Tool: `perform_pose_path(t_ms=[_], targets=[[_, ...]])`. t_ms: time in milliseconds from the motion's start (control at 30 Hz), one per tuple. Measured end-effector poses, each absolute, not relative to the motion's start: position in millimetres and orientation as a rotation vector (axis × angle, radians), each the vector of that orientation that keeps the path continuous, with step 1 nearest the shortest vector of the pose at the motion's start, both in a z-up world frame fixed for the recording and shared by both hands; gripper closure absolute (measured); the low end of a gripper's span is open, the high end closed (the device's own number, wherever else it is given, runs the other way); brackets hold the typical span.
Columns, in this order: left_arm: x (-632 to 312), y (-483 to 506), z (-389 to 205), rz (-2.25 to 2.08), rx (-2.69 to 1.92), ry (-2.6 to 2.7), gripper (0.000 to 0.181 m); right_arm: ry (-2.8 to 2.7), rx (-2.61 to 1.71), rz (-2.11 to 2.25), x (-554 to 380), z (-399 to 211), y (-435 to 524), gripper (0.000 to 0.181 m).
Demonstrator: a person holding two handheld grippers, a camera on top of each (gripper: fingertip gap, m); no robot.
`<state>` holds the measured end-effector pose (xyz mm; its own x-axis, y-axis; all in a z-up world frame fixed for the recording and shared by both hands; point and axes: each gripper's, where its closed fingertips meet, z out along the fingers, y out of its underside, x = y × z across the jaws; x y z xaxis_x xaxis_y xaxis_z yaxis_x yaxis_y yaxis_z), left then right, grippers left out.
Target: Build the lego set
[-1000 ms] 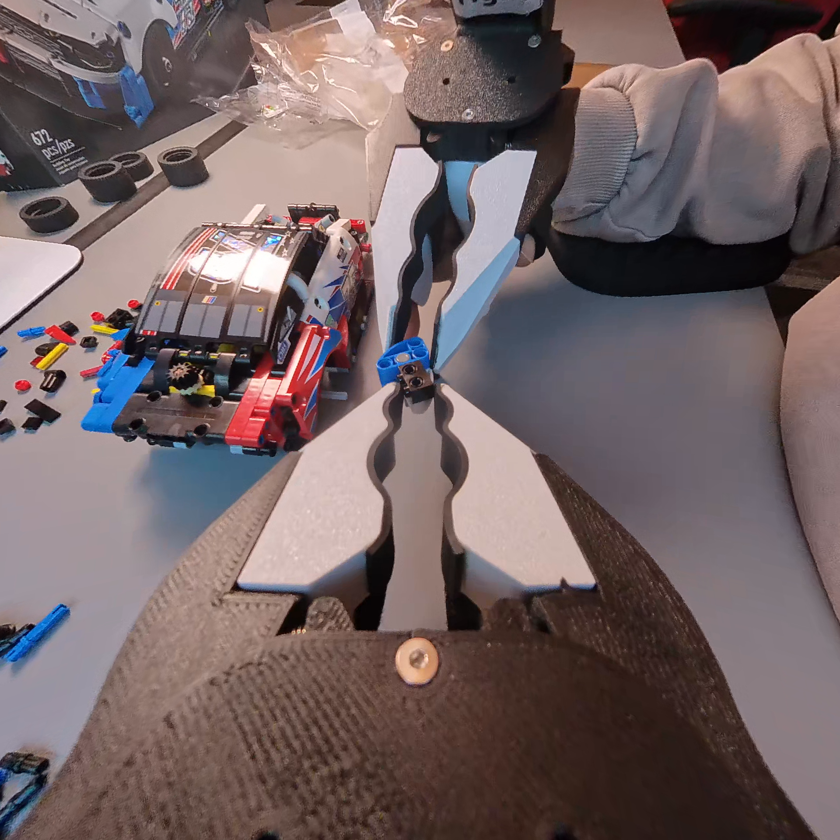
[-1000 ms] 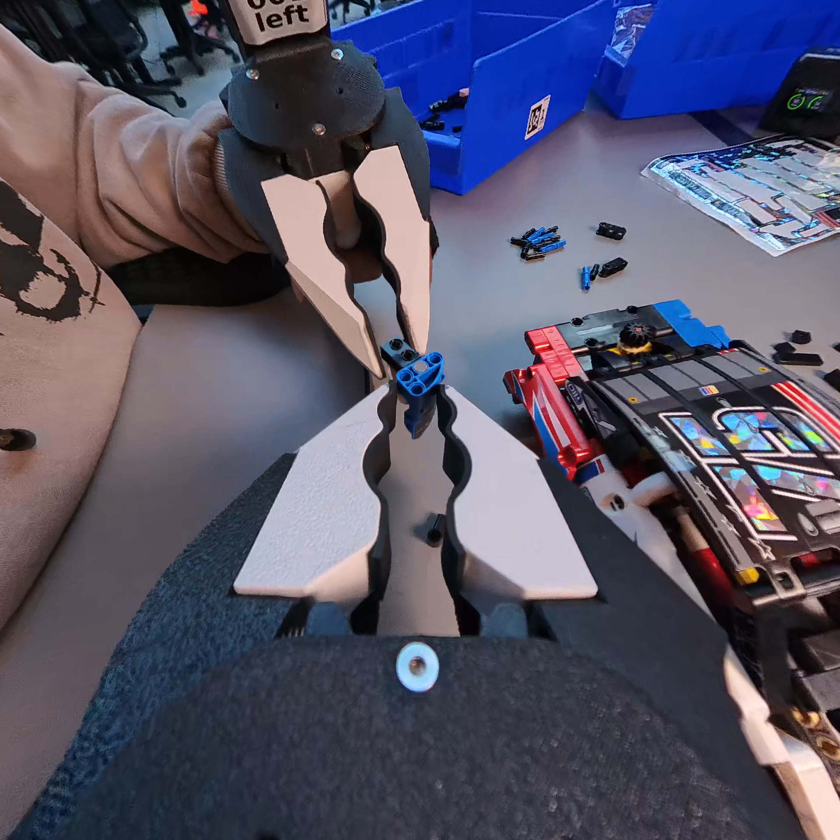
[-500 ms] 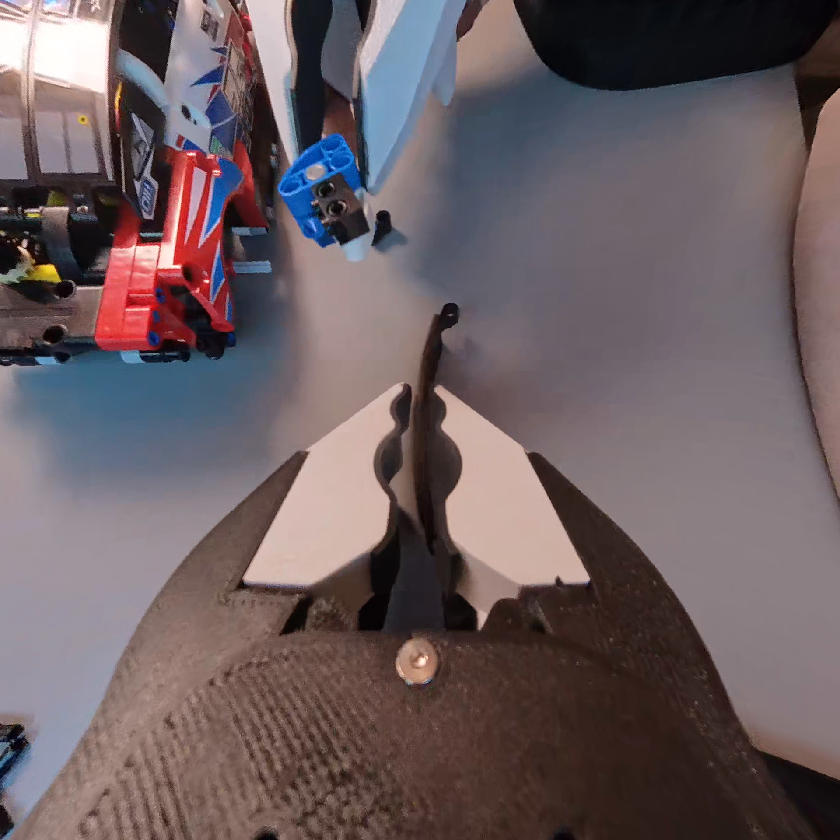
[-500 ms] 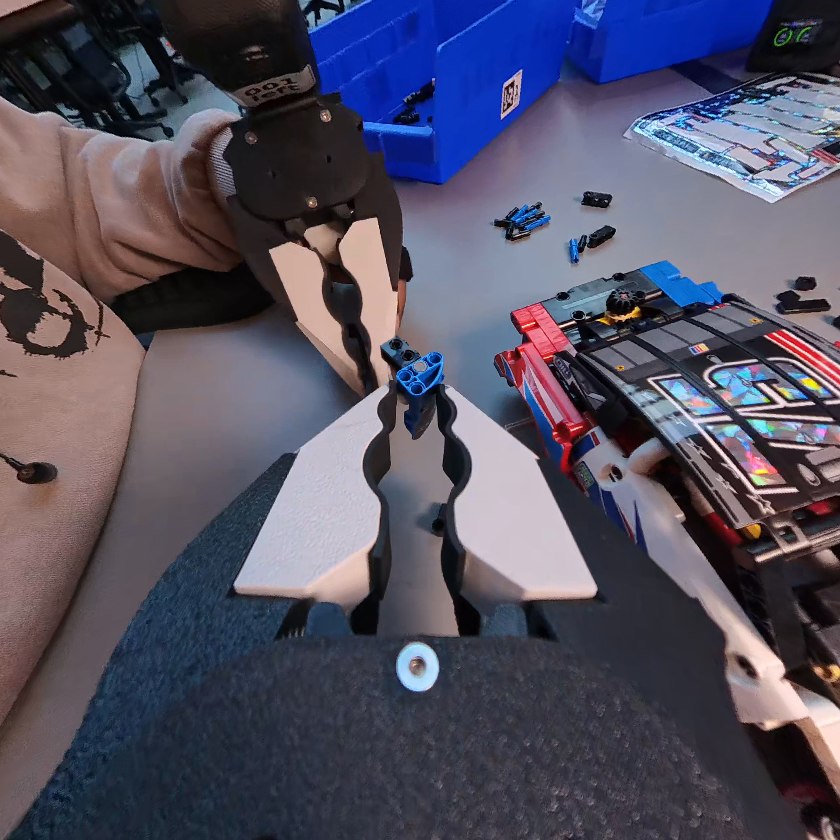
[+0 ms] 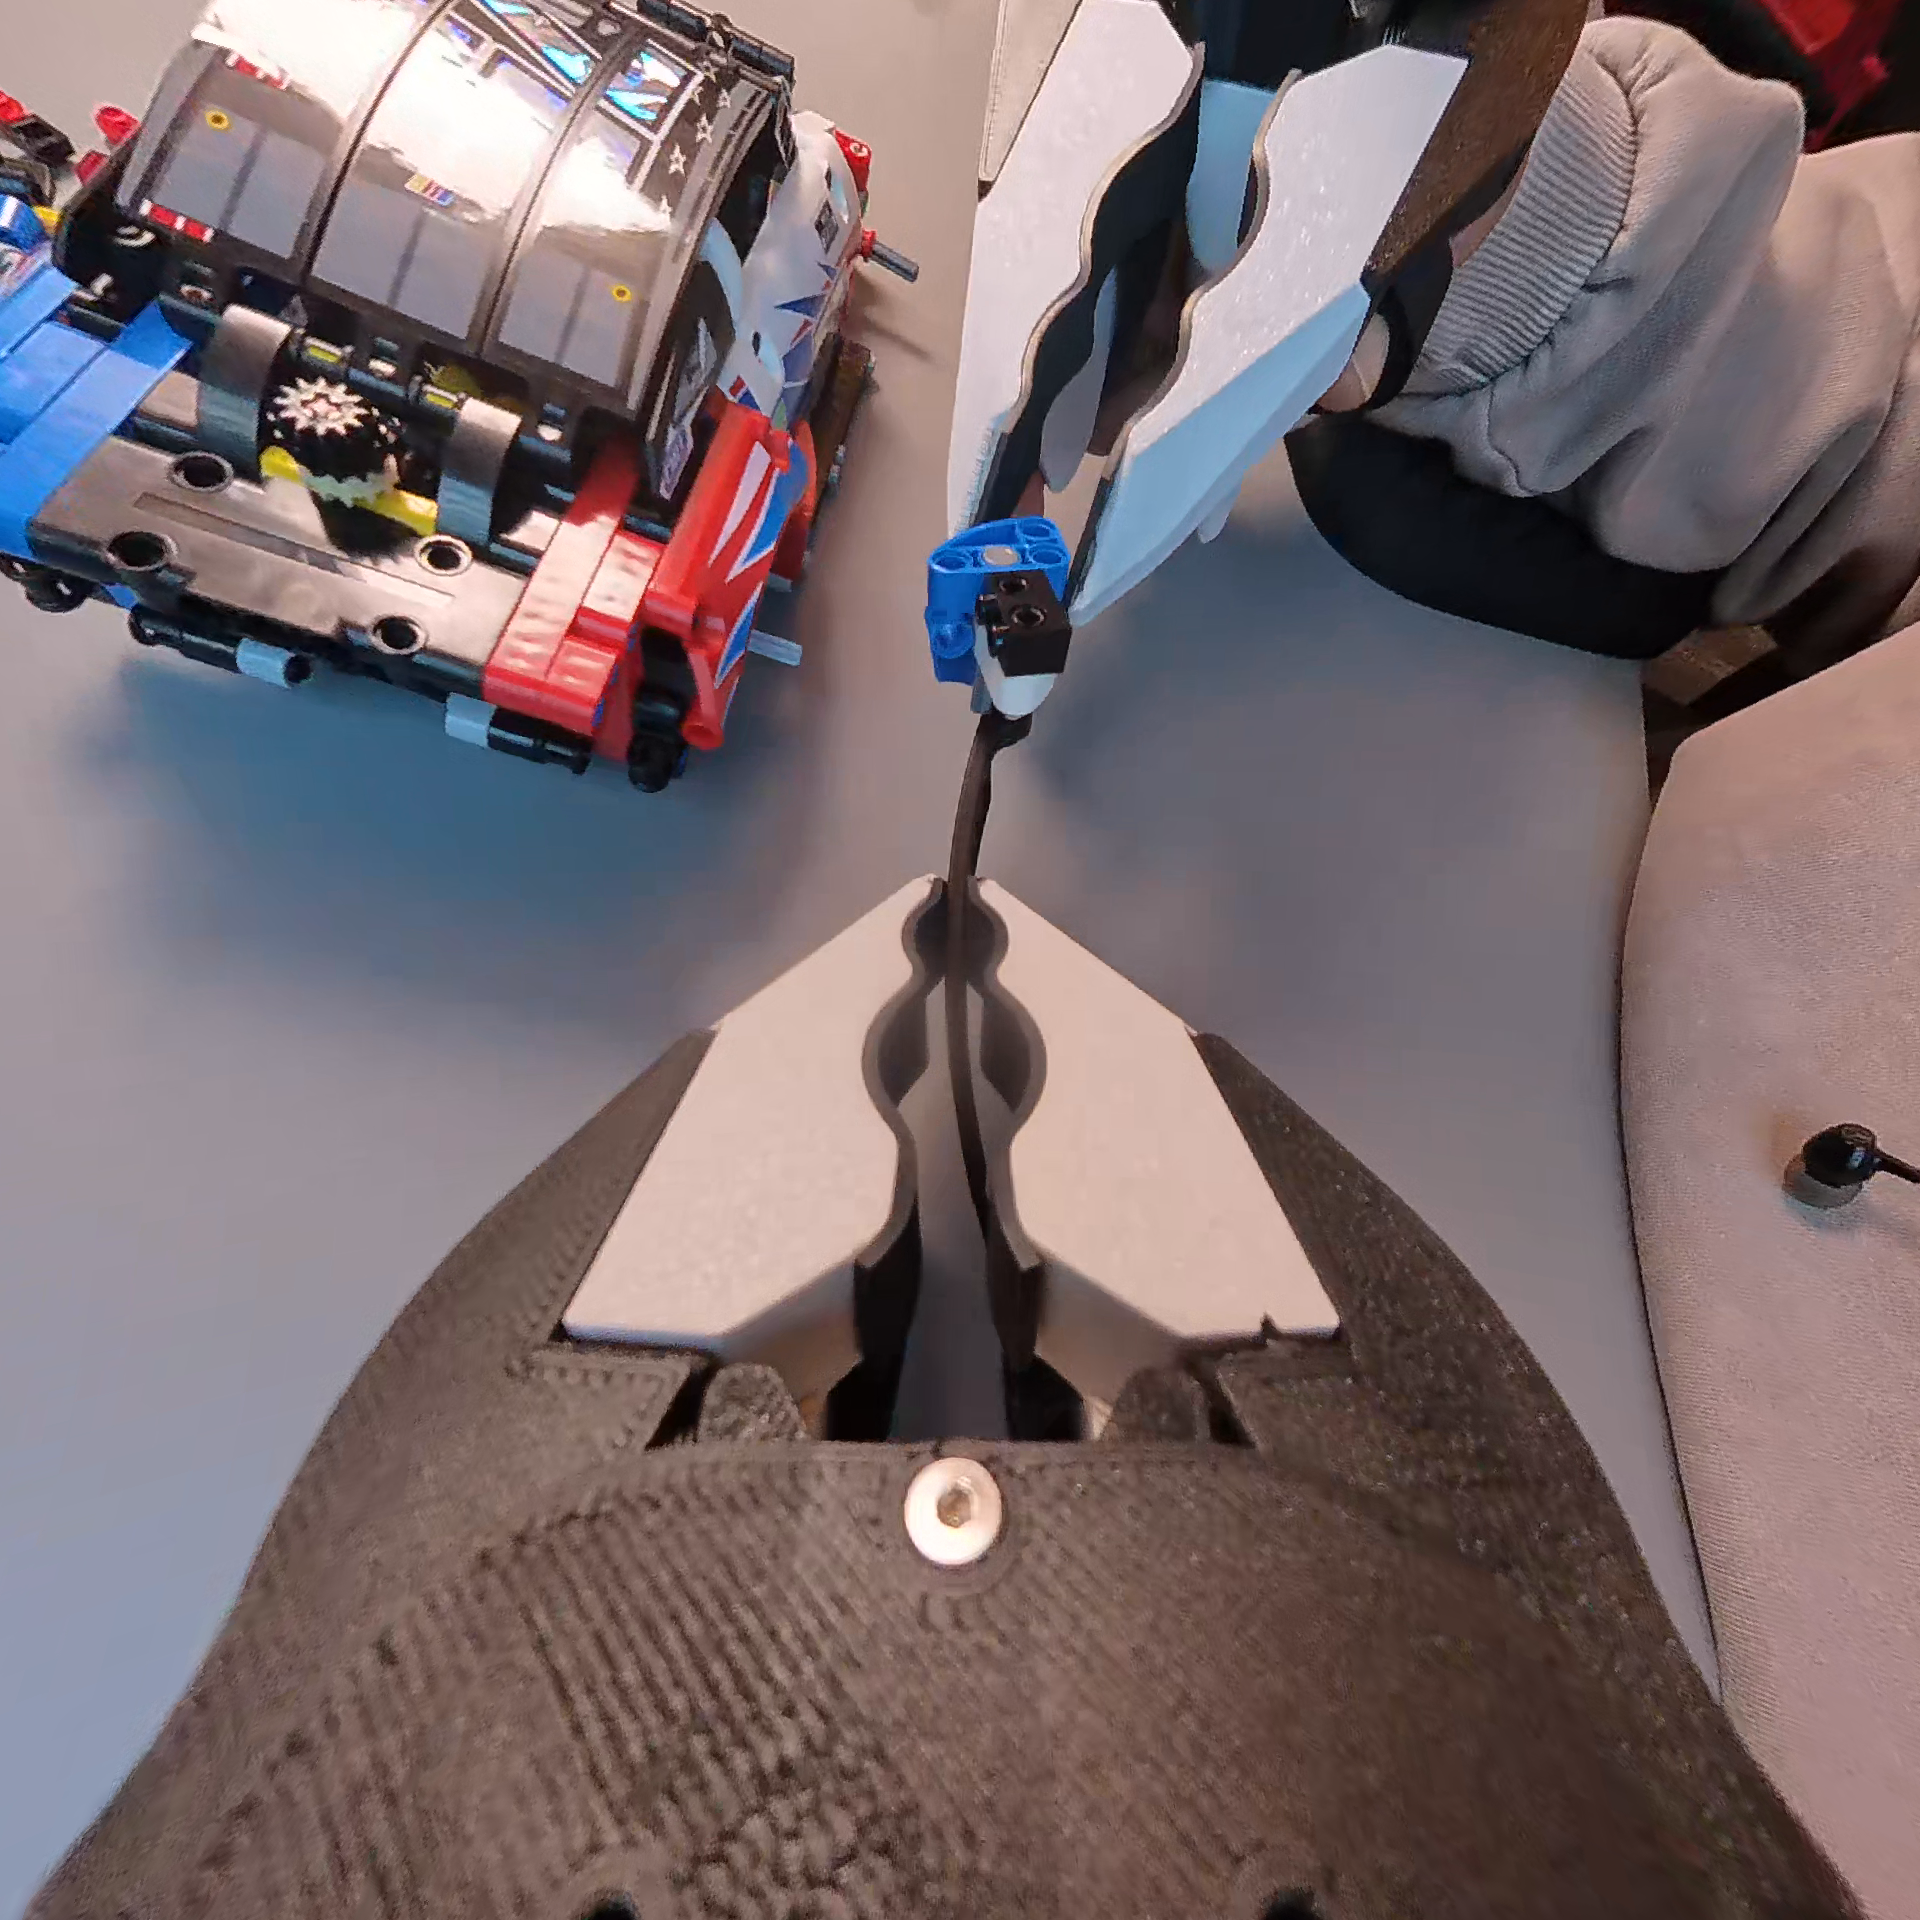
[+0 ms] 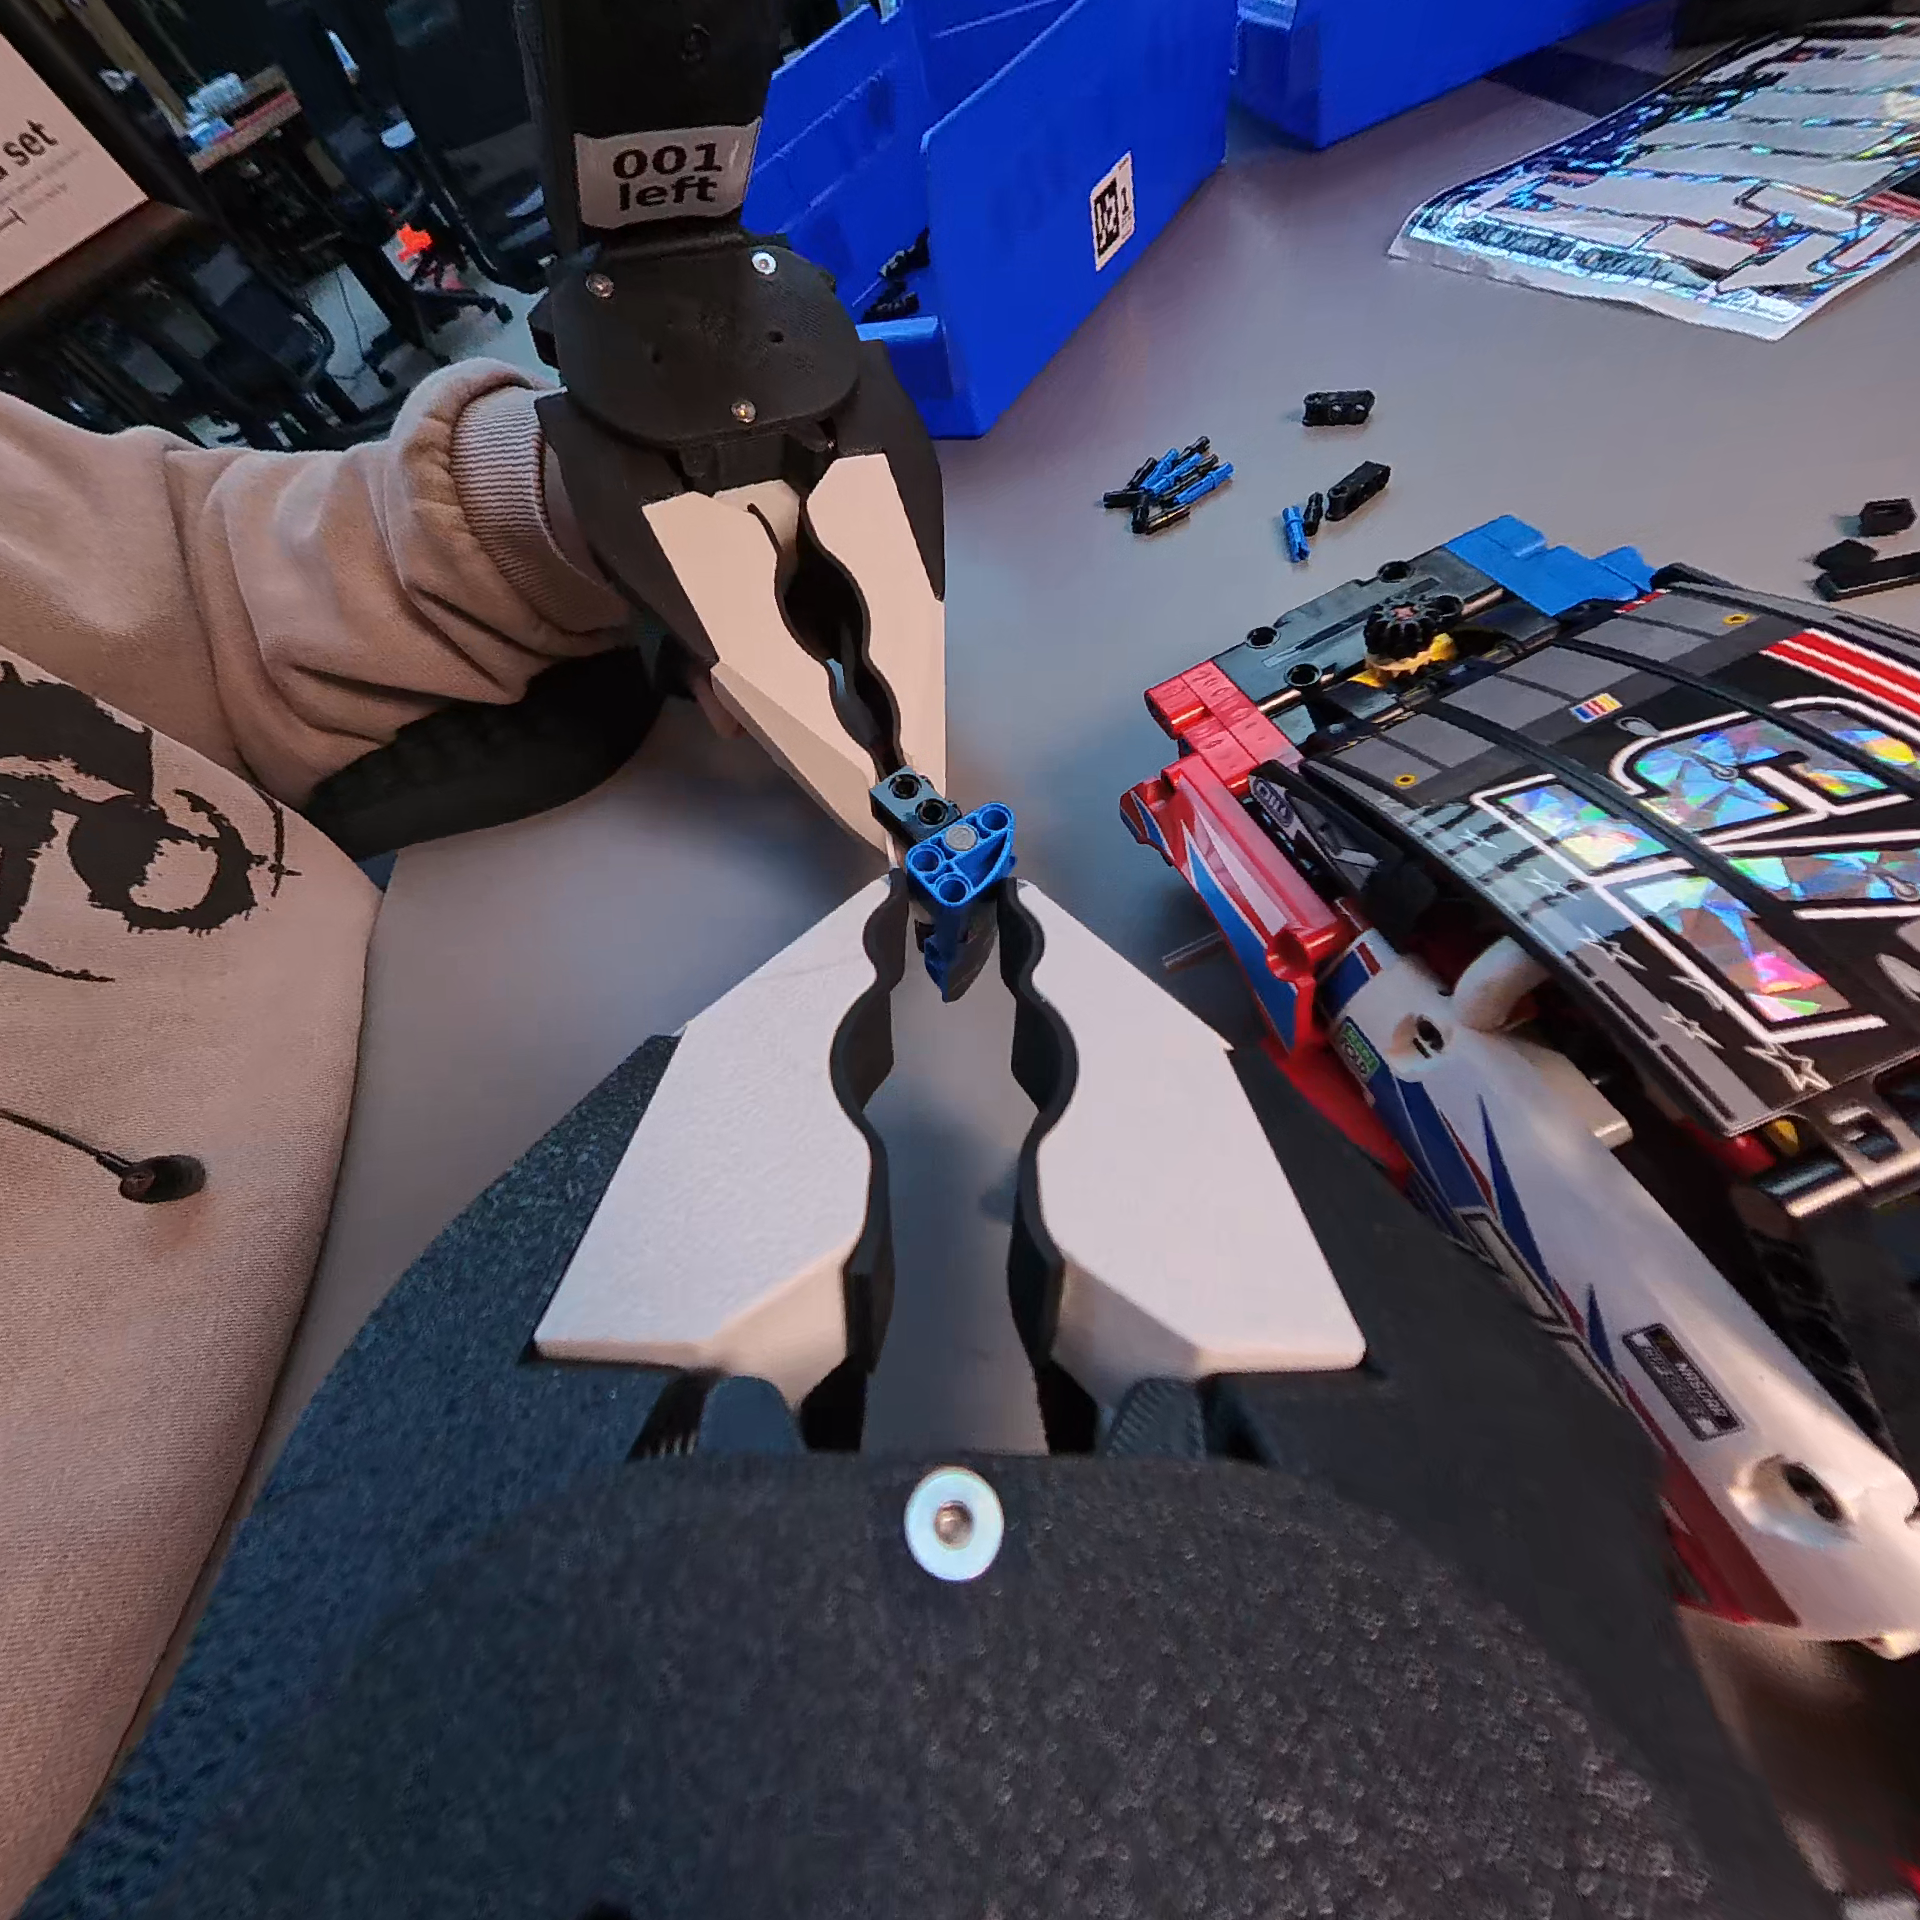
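Right wrist view, blue piece [image 6: 958, 871] pinched at right hand-held gripper [image 6: 951, 896] tips

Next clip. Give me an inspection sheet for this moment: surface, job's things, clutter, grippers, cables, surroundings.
Surface: grey table, bare near the grippers.
Job's things: part-built lego car on the table; blue-and-black sub-assembly held above it; thin black flexible piece reaching to its underside.
Clutter: loose blue and black pins; sticker sheet.
Grippers: left gripper shut on the thin black flexible piece; right gripper shut on the sub-assembly.
Cables: nothing seen.
Surroundings: blue bins; the person's beige sleeve.
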<state>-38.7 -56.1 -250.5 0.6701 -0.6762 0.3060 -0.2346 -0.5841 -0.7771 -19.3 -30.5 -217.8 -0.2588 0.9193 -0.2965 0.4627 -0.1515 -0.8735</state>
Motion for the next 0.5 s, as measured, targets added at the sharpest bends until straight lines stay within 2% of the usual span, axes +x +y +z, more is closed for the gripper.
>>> perform_pose_path(t_ms=[500], targets=[[-43.2, -54.2, -257.0, -0.749, -2.199, 0.667, 0.181, -1.737, -1.56, 1.279, -20.9, -224.3, -32.9, 0.167]])
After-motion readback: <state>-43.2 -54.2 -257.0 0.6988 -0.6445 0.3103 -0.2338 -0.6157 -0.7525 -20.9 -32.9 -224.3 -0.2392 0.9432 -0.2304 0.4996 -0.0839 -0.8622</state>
